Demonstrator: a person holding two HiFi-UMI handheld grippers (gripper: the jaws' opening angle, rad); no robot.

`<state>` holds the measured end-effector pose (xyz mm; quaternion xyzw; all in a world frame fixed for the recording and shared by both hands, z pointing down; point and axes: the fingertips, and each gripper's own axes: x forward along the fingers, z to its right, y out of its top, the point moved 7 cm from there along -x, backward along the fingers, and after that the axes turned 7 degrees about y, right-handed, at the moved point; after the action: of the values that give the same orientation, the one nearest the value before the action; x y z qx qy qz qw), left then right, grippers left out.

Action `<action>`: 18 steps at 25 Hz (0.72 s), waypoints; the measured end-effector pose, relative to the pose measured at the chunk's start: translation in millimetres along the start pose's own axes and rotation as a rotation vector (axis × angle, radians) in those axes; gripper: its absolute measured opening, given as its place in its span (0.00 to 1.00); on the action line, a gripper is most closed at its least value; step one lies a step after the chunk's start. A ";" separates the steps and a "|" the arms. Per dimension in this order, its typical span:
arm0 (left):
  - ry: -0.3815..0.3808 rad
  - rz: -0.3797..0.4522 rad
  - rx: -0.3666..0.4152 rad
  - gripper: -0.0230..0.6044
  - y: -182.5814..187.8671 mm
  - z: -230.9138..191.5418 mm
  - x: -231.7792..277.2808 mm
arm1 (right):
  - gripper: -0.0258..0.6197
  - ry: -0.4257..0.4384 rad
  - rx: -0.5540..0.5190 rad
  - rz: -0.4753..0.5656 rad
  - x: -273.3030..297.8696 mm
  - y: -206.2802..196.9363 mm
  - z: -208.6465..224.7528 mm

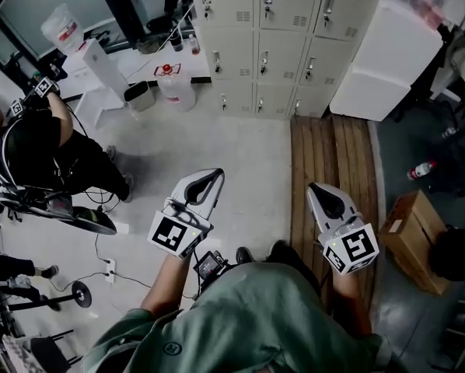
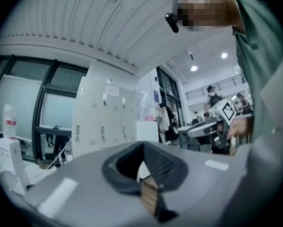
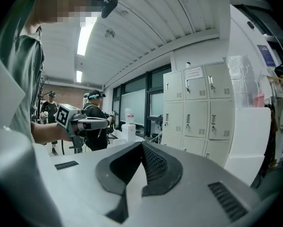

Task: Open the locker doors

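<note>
Far ahead across the floor (image 1: 217, 142), the lockers (image 1: 283, 53) stand with every door closed; the left tool (image 1: 215, 175) and right tool (image 1: 315, 187), both closed and empty, are well apart from them.

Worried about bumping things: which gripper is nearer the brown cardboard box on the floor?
Right. The right gripper is left of the cardboard box in the head view; the left gripper is farther left, beyond it.
</note>
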<state>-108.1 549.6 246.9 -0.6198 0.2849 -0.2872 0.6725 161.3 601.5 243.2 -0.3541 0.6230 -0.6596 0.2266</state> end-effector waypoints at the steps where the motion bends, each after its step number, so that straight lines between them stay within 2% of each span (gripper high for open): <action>1: 0.003 -0.001 -0.007 0.03 -1.9 -3.2 3.3 | 0.04 0.003 0.001 -0.001 4.8 0.4 4.0; 9: 0.060 -0.037 -0.016 0.03 -10.0 -35.0 42.2 | 0.04 0.065 0.030 -0.004 53.9 -5.7 52.9; 18: 0.090 -0.066 0.035 0.03 -3.6 -52.6 139.5 | 0.04 0.132 0.045 0.023 99.7 -5.2 150.7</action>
<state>-53.3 410.9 243.1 -0.6032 0.2893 -0.3417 0.6600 210.6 428.6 262.7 -0.2974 0.6256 -0.6928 0.2003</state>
